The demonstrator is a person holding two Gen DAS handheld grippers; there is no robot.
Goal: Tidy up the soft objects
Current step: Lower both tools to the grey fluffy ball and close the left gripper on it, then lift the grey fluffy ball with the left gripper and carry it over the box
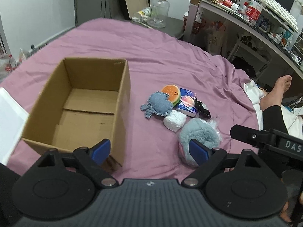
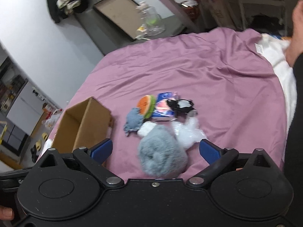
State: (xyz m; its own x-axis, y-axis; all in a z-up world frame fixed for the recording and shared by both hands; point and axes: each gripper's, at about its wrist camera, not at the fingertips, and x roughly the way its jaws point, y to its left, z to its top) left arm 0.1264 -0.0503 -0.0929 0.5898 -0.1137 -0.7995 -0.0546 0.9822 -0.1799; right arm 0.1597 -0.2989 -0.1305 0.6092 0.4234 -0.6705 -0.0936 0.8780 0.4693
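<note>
An empty cardboard box (image 1: 75,102) (image 2: 81,126) stands on the purple bedsheet (image 1: 161,53) (image 2: 217,79). Right of it lies a pile of soft things: a blue knitted toy (image 1: 157,105) (image 2: 133,122), an orange burger plush (image 1: 171,92) (image 2: 146,105), a blue tissue pack (image 1: 186,104) (image 2: 164,106), a black lacy piece (image 1: 202,108) (image 2: 180,105), a white bundle (image 1: 175,121) (image 2: 146,129), and a fluffy grey-blue item (image 1: 198,140) (image 2: 162,152). My left gripper (image 1: 149,150) is open, above the box's near corner. My right gripper (image 2: 156,151) is open, with the fluffy item between its fingers.
A clear plastic wrapper (image 2: 189,134) lies beside the fluffy item. A person's foot (image 1: 274,92) and dark-sleeved leg rest at the bed's right edge on white bedding (image 2: 278,56). A cluttered desk (image 1: 246,15) and a glass jar (image 1: 158,11) stand beyond the bed.
</note>
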